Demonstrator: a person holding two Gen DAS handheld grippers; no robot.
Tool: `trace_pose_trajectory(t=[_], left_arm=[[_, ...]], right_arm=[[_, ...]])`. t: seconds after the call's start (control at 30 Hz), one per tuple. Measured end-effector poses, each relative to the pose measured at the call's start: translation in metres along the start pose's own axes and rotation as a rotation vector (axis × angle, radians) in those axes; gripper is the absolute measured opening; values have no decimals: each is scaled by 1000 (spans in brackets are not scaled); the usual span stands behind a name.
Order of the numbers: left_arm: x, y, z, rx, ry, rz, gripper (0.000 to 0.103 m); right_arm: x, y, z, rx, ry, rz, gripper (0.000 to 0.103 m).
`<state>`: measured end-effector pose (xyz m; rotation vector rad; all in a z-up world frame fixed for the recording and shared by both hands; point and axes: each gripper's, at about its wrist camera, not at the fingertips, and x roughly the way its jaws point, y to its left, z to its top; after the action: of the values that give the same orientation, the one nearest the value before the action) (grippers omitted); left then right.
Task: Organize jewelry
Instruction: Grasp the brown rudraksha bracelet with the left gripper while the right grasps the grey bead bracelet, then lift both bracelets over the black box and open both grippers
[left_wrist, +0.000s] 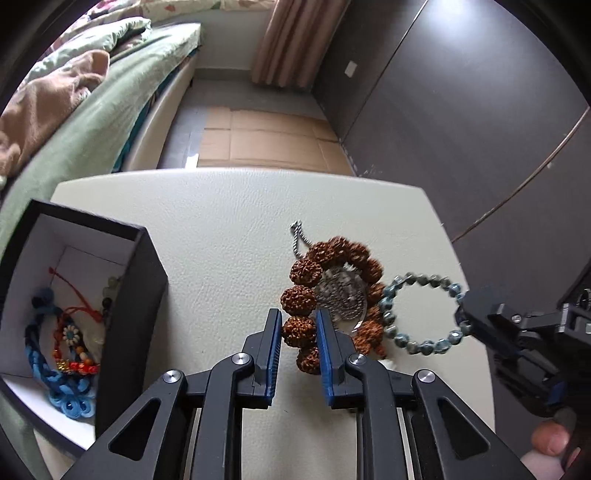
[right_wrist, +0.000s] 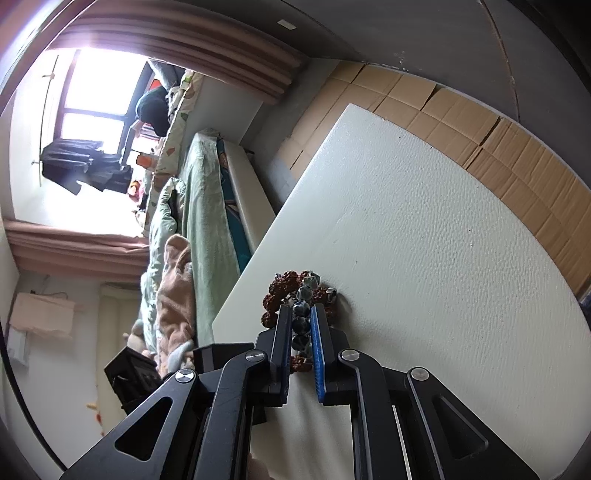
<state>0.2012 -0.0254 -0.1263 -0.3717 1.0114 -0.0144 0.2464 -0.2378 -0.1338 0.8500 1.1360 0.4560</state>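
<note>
My left gripper (left_wrist: 297, 332) is closed down on the brown seed-bead bracelet (left_wrist: 301, 301), with one of its rough beads pinched between the blue pads. That bracelet lies on the cream surface (left_wrist: 221, 229), circling a silver pendant (left_wrist: 341, 295) whose chain (left_wrist: 297, 240) trails off toward the far edge.

My right gripper (right_wrist: 300, 332) comes in from the right side of the left view (left_wrist: 469, 314) and grips the blue-grey bead bracelet (left_wrist: 421, 314) at its right edge. In the right wrist view the blue-grey beads (right_wrist: 301, 323) sit in a line between its two narrowly spaced pads, which press on them from both sides. This bracelet's left edge touches the brown bracelet (right_wrist: 273, 299); from these views I cannot tell whether the ring lies flat on the surface (right_wrist: 424, 240) or is slightly raised.

To the left stands an open black box (left_wrist: 129, 314) with a white inside. It holds a blue braided bracelet (left_wrist: 37, 354), a red cord bracelet (left_wrist: 75, 347) with a small flower charm, and a string of pale and dark beads (left_wrist: 109, 291) by its far wall.

A bed (left_wrist: 92, 122) with green bedding stands beyond the surface, and flattened cardboard (left_wrist: 266, 140) covers the floor.
</note>
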Motion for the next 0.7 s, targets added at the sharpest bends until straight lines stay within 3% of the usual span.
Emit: trace_pose_trajectory(t=[0.33,0.7], left_arm=[[-53,-8,-4,-10,-106,-109,19],[-100,11,-7,-62,-199,-154,19]], right_arm=[[-17,13,-12,-79,-49,31,12],[-16,37,-29,-178,-38,115,12]])
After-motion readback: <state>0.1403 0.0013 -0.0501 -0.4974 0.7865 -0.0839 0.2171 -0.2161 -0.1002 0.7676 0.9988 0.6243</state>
